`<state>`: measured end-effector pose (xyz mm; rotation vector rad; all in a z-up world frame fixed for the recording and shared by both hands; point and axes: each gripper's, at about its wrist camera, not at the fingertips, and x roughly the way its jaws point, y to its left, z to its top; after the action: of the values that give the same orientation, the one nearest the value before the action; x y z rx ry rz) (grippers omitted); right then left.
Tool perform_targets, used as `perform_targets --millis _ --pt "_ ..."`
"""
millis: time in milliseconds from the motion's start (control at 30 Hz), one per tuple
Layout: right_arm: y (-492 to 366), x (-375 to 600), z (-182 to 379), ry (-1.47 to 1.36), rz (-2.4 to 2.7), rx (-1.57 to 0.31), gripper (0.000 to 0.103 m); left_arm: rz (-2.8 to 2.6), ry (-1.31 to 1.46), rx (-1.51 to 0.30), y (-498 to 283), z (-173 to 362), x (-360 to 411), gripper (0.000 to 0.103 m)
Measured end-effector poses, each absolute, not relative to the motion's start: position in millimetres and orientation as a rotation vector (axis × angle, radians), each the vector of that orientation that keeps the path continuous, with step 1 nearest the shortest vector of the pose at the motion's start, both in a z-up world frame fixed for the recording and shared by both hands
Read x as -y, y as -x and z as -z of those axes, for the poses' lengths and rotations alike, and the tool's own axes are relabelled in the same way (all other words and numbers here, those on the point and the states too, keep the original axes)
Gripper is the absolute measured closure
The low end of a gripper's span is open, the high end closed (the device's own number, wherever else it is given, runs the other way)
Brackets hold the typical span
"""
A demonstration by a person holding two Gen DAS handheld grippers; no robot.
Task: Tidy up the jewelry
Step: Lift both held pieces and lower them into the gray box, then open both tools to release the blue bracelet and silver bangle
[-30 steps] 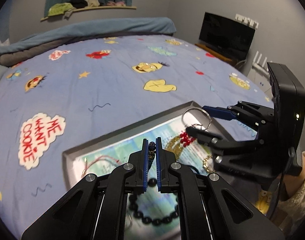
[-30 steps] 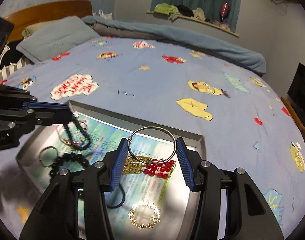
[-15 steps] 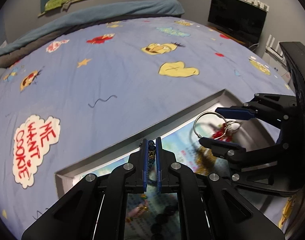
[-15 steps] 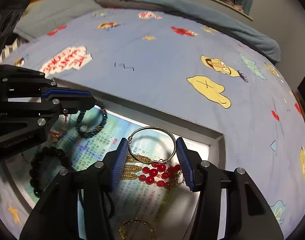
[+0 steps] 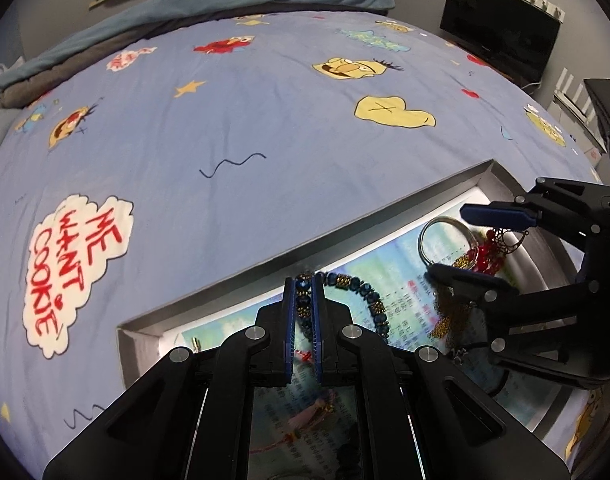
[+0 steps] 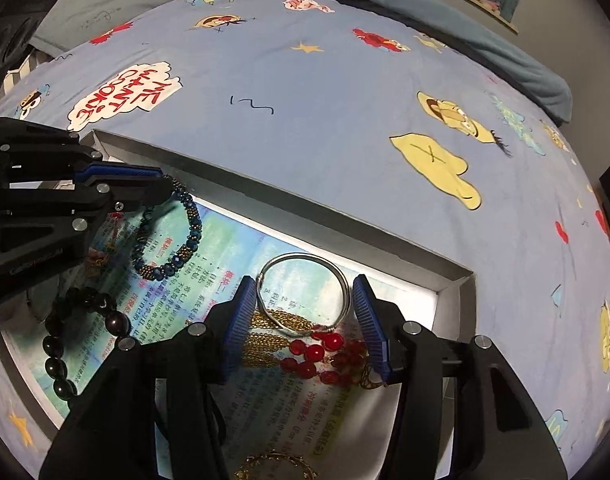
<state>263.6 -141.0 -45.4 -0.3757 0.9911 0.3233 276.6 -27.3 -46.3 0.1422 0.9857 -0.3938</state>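
Note:
A grey tray (image 5: 345,236) (image 6: 305,204) with a printed paper liner lies on the bed. My left gripper (image 5: 303,280) (image 6: 167,186) is shut on a blue and gold beaded bracelet (image 5: 361,294) (image 6: 185,236), which hangs over the tray's far left part. My right gripper (image 6: 303,292) (image 5: 449,240) is shut on a silver bangle (image 6: 305,292) (image 5: 445,240), held between its blue pads (image 6: 241,320) low over the tray. Red beads (image 6: 317,354) and gold chains (image 6: 273,332) lie under the bangle.
A black bead bracelet (image 6: 77,332) lies in the tray's left part and a gold ring-shaped piece (image 6: 273,466) near its front. The blue cartoon bedsheet (image 5: 265,120) surrounds the tray. A television (image 5: 501,36) stands beyond the bed's right side.
Both grippers have come down closer to the tray. The blue beaded bracelet now drapes out to the right of my left gripper's fingers. The silver bangle stays held in my right gripper.

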Motion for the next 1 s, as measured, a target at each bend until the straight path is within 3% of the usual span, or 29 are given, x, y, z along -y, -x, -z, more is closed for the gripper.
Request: perform_targets --millis 67,133,233,367,400,467,767,1000 --pt "-262.0 142.1 43.0 0.375 -0.321 -0.983 0.043 0.391 -0.144 -0.983 -274.9 45.0 27.1 0.092" --pt "-260.0 144.6 39.4 0.371 -0.316 -0.976 0.043 0.391 -0.139 -0.969 -272.4 40.9 26.2 0.082" --pt "-255.1 152.1 30.7 0.35 -0.302 -0.961 0.041 0.394 -0.122 -0.944 -265.6 30.1 22.9 0.077" --pt "-243.4 165.3 15.0 0.303 -0.285 -0.93 0.032 0.373 -0.12 -0.9 -253.9 13.1 17.4 0.047" --pt "-238.9 169.3 10.2 0.285 -0.282 -0.921 0.03 0.365 -0.122 -0.885 -249.8 8.3 15.6 0.044" --pt "-228.0 177.2 -1.0 0.246 -0.281 -0.895 0.02 0.359 -0.112 -0.863 -242.8 -0.6 11.8 0.031" --pt "-170.2 203.7 -45.0 0.126 -0.285 -0.789 0.008 0.285 -0.094 -0.765 -188.3 -37.0 -17.2 0.014" --pt "-134.3 209.3 -59.2 0.1 -0.235 -0.715 0.006 0.254 -0.09 -0.751 -144.2 -47.6 -38.8 0.011"
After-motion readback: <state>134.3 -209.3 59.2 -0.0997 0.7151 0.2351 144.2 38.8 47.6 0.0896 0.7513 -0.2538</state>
